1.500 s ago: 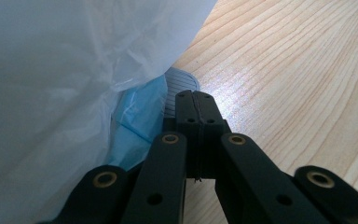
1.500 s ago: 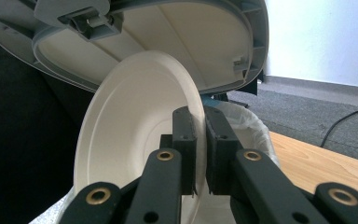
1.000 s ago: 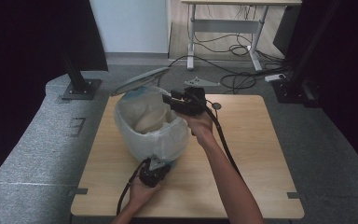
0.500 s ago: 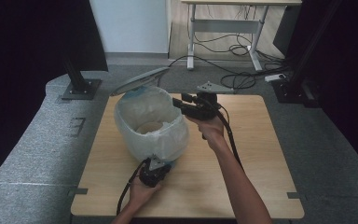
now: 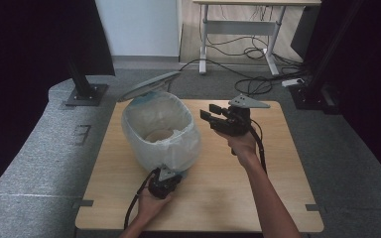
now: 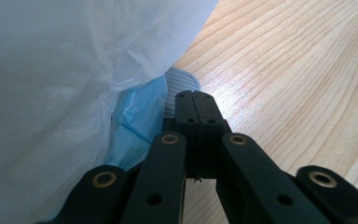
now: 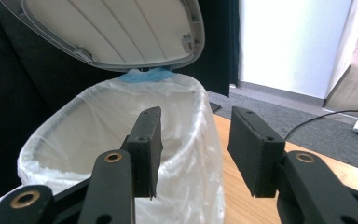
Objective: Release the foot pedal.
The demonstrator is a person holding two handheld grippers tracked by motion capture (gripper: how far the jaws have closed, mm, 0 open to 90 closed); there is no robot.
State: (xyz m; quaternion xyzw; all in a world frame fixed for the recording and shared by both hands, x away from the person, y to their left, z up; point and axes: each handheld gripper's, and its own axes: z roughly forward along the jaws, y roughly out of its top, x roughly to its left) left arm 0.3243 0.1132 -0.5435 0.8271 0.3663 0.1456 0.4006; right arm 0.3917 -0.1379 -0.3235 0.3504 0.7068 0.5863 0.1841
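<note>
So there's a pedal bin (image 5: 161, 134) sitting on the wooden table (image 5: 278, 173), lined with a white plastic bag (image 5: 178, 148), and its grey lid (image 5: 149, 85) is tipped up at the back. You can see the pale ribbed underside of the lid in the right gripper view, hanging above and beyond that gripper's jaws, with a bit of blue liner (image 7: 147, 74) peeking out at the hinge.

The left gripper (image 5: 162, 179) is down low at the near foot of the bin, held in the person's left hand (image 5: 151, 203). Its jaws are pressed flat together with nothing between them, and their tips sit right over the grey ribbed pedal (image 6: 179, 84). I honestly can't tell if they're pushing on it or just above it. The bag bulges right beside them on one side, bare table on the other.

The right gripper (image 5: 213, 115) is up in the air beside the bin's rim, jaws spread wide and empty, pointing across the open mouth of the bin. There's something round and pale at the bottom of the bag, too unclear to name.
</note>
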